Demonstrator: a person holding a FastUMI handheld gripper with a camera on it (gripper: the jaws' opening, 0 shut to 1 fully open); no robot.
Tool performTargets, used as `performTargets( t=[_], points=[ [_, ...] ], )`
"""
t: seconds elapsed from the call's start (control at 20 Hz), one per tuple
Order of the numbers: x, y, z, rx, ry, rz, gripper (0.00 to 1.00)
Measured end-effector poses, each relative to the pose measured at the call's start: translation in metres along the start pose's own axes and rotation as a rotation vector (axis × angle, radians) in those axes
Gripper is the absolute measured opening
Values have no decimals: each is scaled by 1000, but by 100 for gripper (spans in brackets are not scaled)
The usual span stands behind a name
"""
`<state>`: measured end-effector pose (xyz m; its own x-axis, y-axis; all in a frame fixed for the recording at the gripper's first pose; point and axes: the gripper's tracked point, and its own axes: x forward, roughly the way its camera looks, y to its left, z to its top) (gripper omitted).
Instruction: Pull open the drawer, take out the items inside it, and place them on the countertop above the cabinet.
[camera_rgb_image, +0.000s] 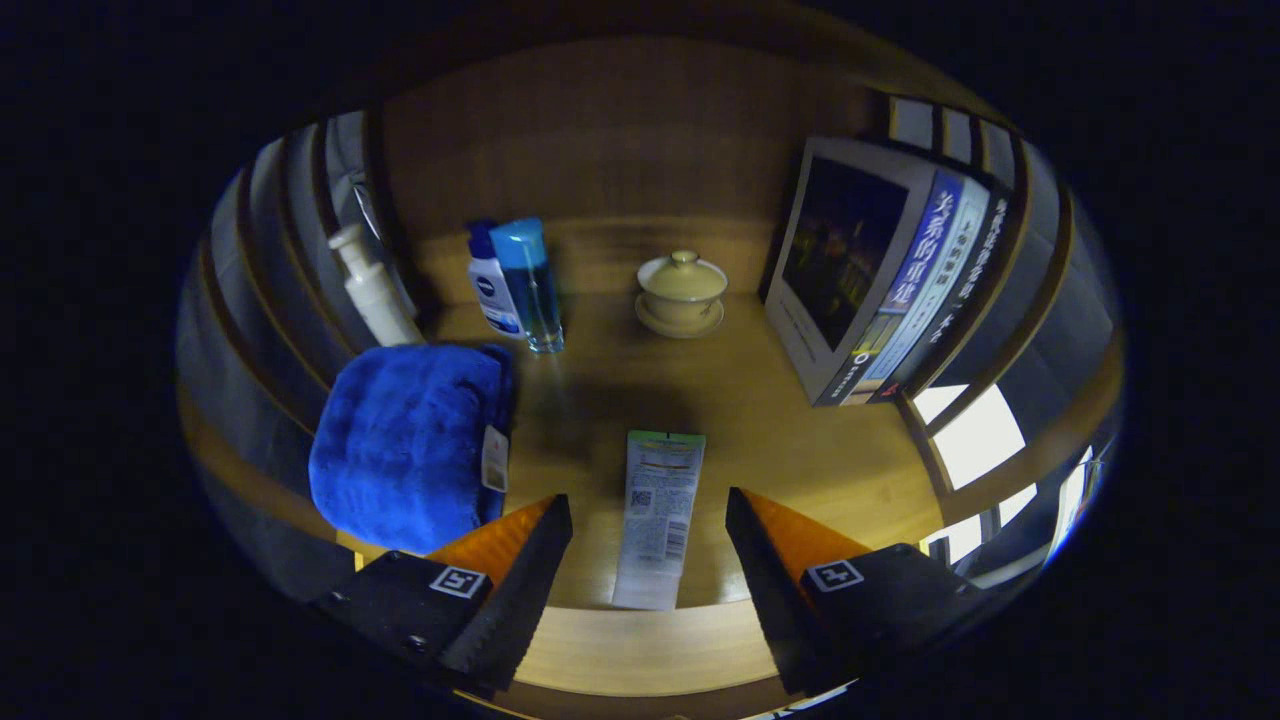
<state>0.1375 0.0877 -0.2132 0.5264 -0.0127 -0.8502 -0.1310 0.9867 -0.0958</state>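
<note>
Gripper (648, 530) fingers spread, ungripped, straddling flat white printed sachet (657, 515) on wooden countertop (800, 450). Back straight out; avoid dragging sachet.

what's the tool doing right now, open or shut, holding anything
Tool: open, holding nothing; the flat packet lies on the countertop between its fingers, neither pressing on it.
</note>
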Motion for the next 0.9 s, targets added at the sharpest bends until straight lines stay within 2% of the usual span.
performTargets(
  t=[0.5, 0.8, 0.9],
  points=[
    [-102, -27, -17, 2, -321, -9, 100],
    [-152, -68, -60, 2, -470, -79, 100],
    [-163, -77, -81, 34, -502, -77, 100]
  ],
)
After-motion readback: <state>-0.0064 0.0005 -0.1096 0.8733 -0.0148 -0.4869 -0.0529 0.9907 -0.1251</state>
